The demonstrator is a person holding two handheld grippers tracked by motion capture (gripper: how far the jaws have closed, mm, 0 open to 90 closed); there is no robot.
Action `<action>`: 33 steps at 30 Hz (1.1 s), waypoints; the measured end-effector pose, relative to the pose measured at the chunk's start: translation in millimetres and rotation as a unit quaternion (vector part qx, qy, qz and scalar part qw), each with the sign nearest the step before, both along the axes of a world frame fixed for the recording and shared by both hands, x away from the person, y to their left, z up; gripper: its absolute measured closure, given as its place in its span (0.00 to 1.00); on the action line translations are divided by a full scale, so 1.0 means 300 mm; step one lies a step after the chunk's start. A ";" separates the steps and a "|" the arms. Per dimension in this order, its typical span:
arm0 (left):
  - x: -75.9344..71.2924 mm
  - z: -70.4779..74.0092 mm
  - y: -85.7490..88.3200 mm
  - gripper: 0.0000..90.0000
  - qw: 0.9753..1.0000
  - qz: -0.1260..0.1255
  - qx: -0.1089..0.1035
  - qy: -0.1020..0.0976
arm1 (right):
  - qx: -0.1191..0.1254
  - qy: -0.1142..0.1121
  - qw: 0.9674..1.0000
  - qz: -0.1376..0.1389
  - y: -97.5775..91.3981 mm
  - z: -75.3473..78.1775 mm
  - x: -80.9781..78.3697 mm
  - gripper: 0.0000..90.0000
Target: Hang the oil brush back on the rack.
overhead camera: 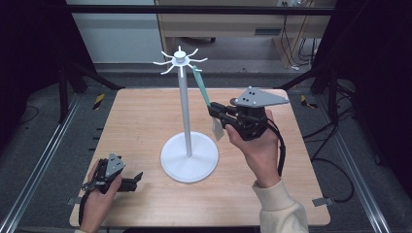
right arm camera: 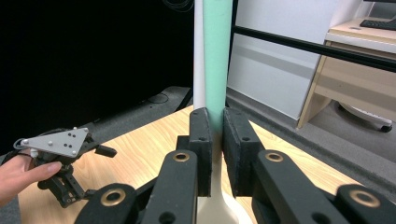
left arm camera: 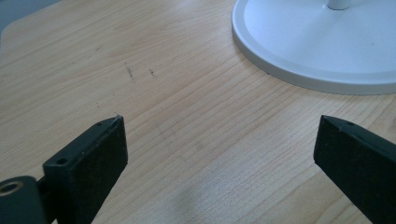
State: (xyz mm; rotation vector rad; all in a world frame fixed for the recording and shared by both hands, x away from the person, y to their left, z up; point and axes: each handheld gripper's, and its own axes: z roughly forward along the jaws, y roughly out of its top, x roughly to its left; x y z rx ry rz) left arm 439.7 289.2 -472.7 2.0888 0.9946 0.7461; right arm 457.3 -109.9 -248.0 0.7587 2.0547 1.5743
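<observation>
A white stand [overhead camera: 184,104] with a round base [overhead camera: 189,158] and a ring of hooks [overhead camera: 180,60] on top rises from the middle of the table. A utensil with a mint-green handle [overhead camera: 200,87] and a white blade end [overhead camera: 217,128] hangs slanted from one hook. My right gripper [overhead camera: 214,109] is shut on that handle [right arm camera: 217,56], just below mid-length. My left gripper [overhead camera: 137,177] rests low on the table at the front left, open, nothing between its fingers [left arm camera: 93,158]; the base's rim [left arm camera: 299,70] lies ahead of it.
The wooden table [overhead camera: 141,121] has bare surface left of and behind the stand. Dark frame rails run along both sides. A desk [right arm camera: 355,79] and cables stand beyond the far edge.
</observation>
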 end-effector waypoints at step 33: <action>-0.002 0.001 0.006 0.03 1.000 0.002 -0.003 0.000 | 0.004 -0.005 1.000 -0.017 0.028 -0.037 0.030 0.93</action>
